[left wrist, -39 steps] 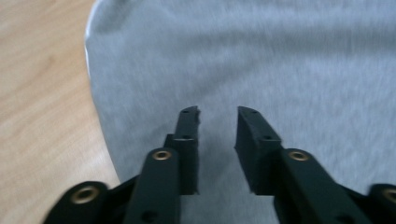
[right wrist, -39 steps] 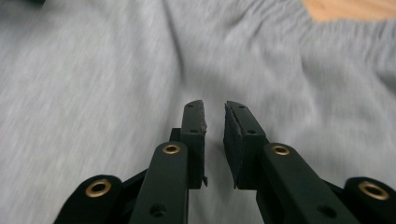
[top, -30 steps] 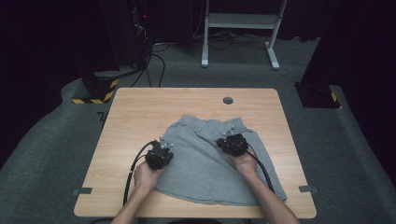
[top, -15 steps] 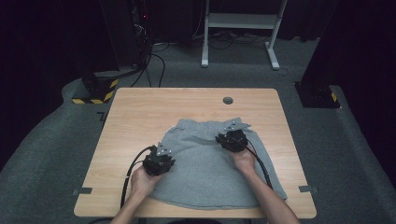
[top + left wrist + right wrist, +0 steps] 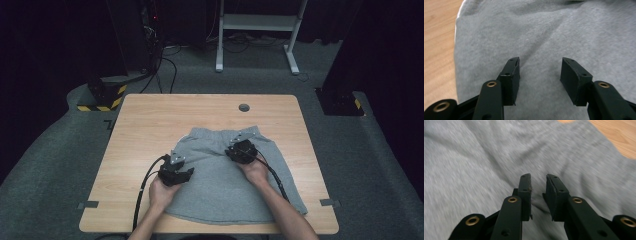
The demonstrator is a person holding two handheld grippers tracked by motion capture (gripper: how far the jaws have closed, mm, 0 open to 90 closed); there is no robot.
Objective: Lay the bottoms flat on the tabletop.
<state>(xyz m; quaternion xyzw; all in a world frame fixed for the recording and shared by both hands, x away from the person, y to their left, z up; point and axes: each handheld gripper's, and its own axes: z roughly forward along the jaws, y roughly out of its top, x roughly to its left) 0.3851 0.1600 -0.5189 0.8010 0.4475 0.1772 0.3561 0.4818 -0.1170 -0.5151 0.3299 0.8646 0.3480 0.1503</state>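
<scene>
A grey garment (image 5: 227, 175) lies spread flat on the wooden counter (image 5: 145, 120), covering its middle and reaching toward the near edge at six o'clock. On the counter at twelve o'clock from the garment sits a small dark round disc (image 5: 244, 107).

The left gripper (image 5: 176, 172) rests over the garment's edge at about nine o'clock. In the left gripper view its jaws have just been opening and stand released, well apart, with bare grey cloth (image 5: 544, 37) showing in the gap and nothing pinched between the pads.

The right gripper (image 5: 243, 150) sits over the garment at roughly one o'clock from its centre, near the waistband. In the right gripper view its jaws have eased open slightly and stand a narrow gap apart; a fold of cloth (image 5: 499, 157) lies just beneath them, and the pads hold nothing.
</scene>
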